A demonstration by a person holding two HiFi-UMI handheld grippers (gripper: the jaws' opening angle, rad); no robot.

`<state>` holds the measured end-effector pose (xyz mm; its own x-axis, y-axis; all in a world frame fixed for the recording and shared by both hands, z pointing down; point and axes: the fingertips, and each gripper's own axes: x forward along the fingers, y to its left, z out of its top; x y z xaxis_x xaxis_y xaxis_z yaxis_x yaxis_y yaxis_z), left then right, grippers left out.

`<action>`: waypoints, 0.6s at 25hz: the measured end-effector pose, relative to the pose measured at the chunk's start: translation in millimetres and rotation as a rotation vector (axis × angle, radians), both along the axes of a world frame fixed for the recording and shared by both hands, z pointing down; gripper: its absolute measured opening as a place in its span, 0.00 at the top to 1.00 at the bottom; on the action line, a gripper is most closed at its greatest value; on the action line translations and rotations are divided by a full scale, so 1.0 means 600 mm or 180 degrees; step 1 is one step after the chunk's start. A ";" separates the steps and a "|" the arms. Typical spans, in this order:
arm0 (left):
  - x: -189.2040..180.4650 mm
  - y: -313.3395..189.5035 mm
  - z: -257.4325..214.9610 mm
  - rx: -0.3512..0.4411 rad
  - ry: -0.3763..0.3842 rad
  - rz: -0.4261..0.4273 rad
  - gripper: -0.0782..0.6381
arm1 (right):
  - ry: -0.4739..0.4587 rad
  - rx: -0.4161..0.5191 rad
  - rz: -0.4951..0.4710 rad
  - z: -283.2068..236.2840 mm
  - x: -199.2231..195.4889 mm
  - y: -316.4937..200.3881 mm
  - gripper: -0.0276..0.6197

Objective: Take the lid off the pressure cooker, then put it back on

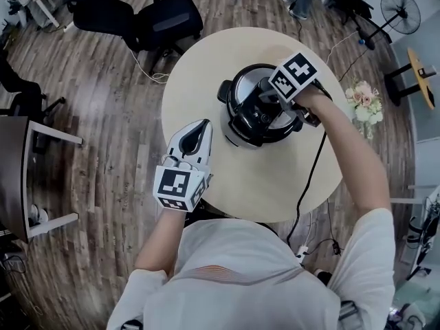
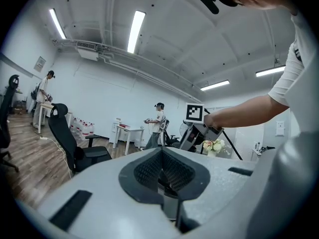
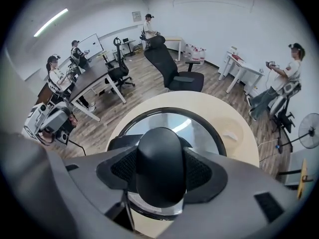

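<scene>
The pressure cooker [image 1: 237, 130], white below and black above, stands on the round beige table [image 1: 275, 184]. Its steel lid [image 1: 242, 88] with a black rim lies on top of the pot; I cannot tell whether it is seated. My right gripper [image 1: 271, 105] points steeply down over it. In the right gripper view its pads press both sides of the lid's black handle [image 3: 160, 166], with the steel lid [image 3: 199, 128] below. My left gripper [image 1: 199, 128] hovers at the table's left edge beside the cooker, shut on nothing. In the left gripper view its pads [image 2: 149, 171] meet.
A black power cord [image 1: 309, 177] runs from the cooker over the table's near right edge. A vase of flowers [image 1: 363, 100] stands off the table to the right. Black office chairs [image 1: 161, 19] are beyond the table, a fan [image 1: 402, 9] at far right, a desk [image 1: 20, 177] at left.
</scene>
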<state>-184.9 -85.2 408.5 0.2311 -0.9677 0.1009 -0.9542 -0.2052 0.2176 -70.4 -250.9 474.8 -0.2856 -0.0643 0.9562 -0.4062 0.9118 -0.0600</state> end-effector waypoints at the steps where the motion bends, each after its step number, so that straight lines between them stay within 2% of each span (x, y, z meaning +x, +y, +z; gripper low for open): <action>1: 0.000 -0.002 0.002 -0.0001 0.0006 0.0007 0.88 | 0.0003 -0.0028 0.0058 0.003 0.001 -0.001 0.52; 4: 0.005 -0.006 0.008 -0.0018 0.0034 0.0037 0.88 | -0.0011 -0.0101 0.0211 0.014 0.003 0.000 0.53; 9: 0.012 -0.020 0.011 -0.0022 0.0017 0.0112 0.88 | -0.0005 -0.0084 0.0289 0.032 0.002 -0.005 0.52; 15: 0.011 -0.036 0.045 -0.0188 0.0046 0.0136 0.88 | -0.0151 -0.0135 0.0380 0.038 0.011 -0.004 0.52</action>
